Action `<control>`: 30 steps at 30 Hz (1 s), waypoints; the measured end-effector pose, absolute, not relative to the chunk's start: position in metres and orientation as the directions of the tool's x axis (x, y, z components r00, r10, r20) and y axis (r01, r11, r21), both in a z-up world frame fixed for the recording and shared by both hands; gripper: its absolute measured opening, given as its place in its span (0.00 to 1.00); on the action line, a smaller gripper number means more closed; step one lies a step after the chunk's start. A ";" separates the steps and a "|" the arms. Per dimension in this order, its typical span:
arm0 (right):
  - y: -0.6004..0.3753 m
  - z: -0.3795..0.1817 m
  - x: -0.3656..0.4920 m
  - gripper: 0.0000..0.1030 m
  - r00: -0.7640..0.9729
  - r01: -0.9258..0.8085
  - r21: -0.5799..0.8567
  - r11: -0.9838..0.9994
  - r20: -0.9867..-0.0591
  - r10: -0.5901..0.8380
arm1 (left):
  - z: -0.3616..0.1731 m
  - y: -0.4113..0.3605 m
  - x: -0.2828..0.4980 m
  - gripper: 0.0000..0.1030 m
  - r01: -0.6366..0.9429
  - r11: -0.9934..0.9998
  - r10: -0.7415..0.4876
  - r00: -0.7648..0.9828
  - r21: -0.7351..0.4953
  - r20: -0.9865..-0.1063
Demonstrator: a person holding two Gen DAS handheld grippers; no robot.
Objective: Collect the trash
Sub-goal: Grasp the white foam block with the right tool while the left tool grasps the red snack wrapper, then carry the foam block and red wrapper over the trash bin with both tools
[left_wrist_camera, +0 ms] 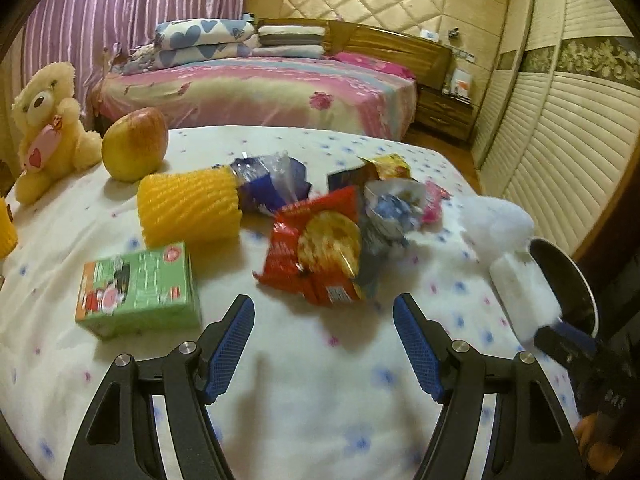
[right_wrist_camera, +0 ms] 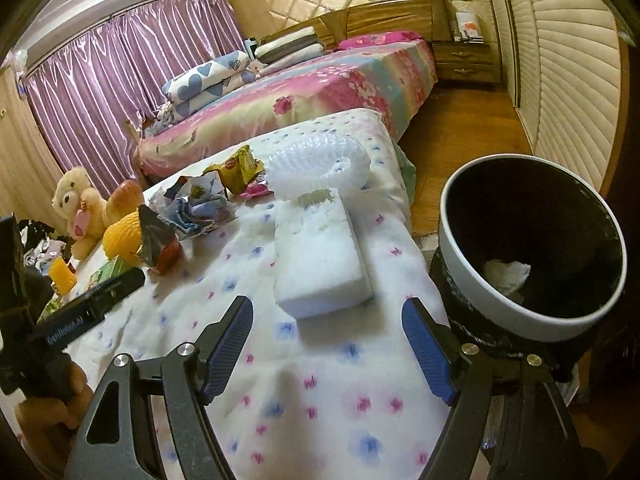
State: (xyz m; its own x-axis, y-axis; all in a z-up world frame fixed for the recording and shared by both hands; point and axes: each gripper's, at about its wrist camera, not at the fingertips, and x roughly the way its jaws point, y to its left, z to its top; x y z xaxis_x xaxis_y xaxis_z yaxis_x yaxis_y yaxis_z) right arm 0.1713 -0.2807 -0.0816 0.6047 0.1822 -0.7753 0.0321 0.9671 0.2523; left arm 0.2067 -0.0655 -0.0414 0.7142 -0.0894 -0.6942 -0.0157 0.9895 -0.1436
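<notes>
Left gripper [left_wrist_camera: 324, 344]: our jaws stand wide with nothing between them, above bare cloth just short of the red wrapper [left_wrist_camera: 316, 252].
Right gripper [right_wrist_camera: 327, 350]: also wide and empty, pointing down at the foam block [right_wrist_camera: 320, 252].
Trash: wrappers lie heaped mid-table; the foam block and a white net sleeve [right_wrist_camera: 320, 160] lie nearer the bin [right_wrist_camera: 532, 256], which stands just off the table's right edge with one white scrap already in it.
Risk, wrapper: it is thin and crinkly, so if we close too high the pads may skid off it or pinch the cloth [left_wrist_camera: 304, 408] instead.
Risk, neighbours: the green box [left_wrist_camera: 140, 288], apple [left_wrist_camera: 134, 144] and teddy [left_wrist_camera: 48, 128] are probably not trash; a loose sweep could drag the box along.
Risk, foam: the block looks about as wide as our opening, though the fisheye makes that hard to judge; an off-centre grab could tip it.
Risk, bin: a release before the rim drops trash on the floor.
</notes>
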 end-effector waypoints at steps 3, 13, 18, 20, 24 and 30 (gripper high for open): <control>-0.280 -0.085 0.179 0.76 0.596 0.033 0.241 0.970 -0.784 0.174 | -0.045 -0.060 0.223 0.69 -0.041 0.988 -0.078 0.711 -0.151 -0.699; -0.276 -0.087 0.189 0.50 0.580 0.026 0.206 0.978 -0.800 0.153 | -0.054 -0.053 0.243 0.13 -0.035 0.982 -0.109 0.689 -0.183 -0.717; -0.274 -0.084 0.184 0.46 0.601 0.020 0.198 0.980 -0.786 0.147 | -0.053 -0.048 0.228 0.03 -0.016 0.980 -0.131 0.694 -0.197 -0.708; -0.275 -0.083 0.181 0.46 0.606 0.020 0.209 0.978 -0.780 0.155 | -0.052 -0.047 0.218 0.02 -0.006 0.981 -0.136 0.697 -0.196 -0.704; -0.279 -0.079 0.173 0.46 0.616 0.021 0.236 0.971 -0.768 0.173 | -0.051 -0.046 0.204 0.01 0.009 0.978 -0.156 0.696 -0.209 -0.701; -0.281 -0.070 0.160 0.46 0.629 0.010 0.268 0.963 -0.751 0.202 | -0.045 -0.051 0.185 0.01 0.043 0.974 -0.187 0.698 -0.221 -0.691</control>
